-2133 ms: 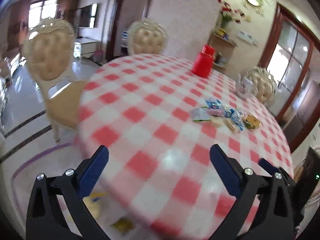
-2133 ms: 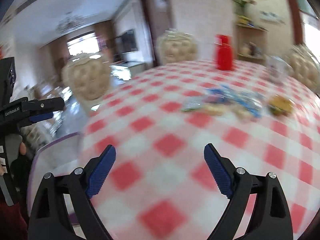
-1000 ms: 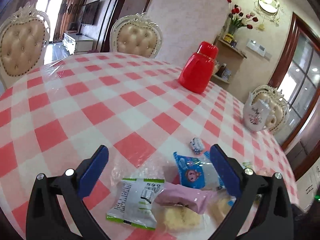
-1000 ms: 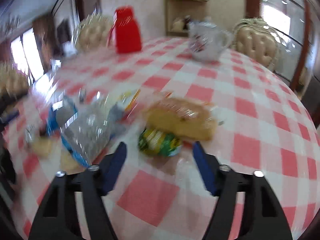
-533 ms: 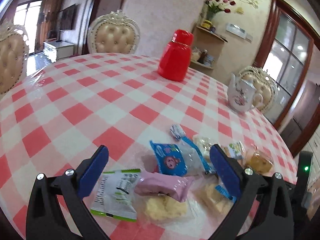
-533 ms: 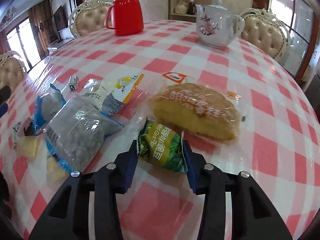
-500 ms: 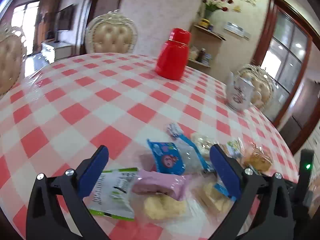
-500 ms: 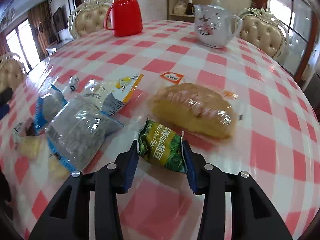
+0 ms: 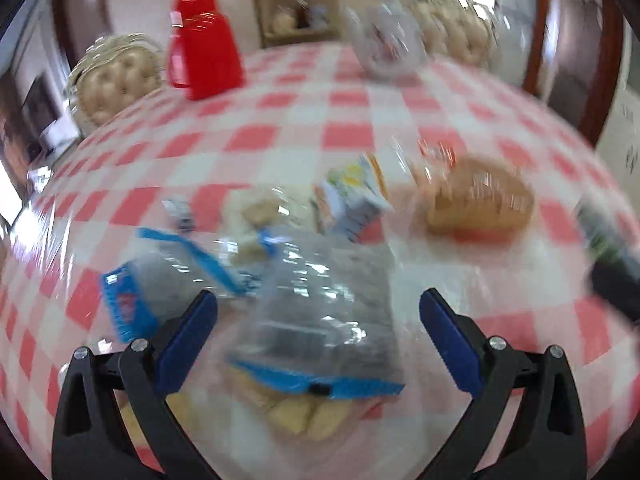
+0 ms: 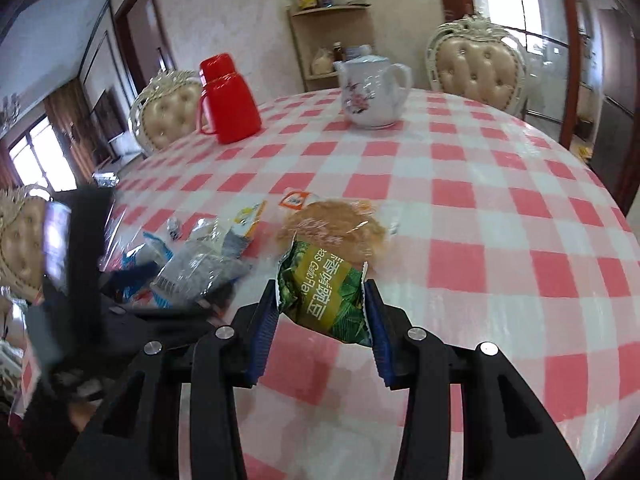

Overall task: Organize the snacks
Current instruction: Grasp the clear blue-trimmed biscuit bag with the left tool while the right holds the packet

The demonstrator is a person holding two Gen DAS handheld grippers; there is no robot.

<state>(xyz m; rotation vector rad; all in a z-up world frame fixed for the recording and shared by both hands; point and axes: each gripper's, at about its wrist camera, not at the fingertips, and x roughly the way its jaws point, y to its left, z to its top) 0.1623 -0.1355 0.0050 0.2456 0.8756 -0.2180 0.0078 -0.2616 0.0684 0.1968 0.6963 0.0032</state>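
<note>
On the desk (image 10: 500, 184), covered in red-and-white check, the red flask (image 10: 228, 100) stands toward the far left edge and the white floral teapot (image 10: 372, 94) near the far edge. The snack pile lies toward the near left side: a clear blue-edged packet (image 9: 324, 316) sits between the spread fingers of the left hand-held gripper (image 9: 318, 326), which touches nothing. Beside it lie a blue packet (image 9: 132, 300) and a yellow-and-white packet (image 9: 352, 196); this view is blurred. To their right, a wrapped bun (image 10: 334, 226) rests on the desk. The right hand-held gripper (image 10: 320, 308) pinches a green snack packet (image 10: 324, 296) between its blue pads (image 10: 264, 320), in front of the bun; whether the packet clears the desk I cannot tell.
</note>
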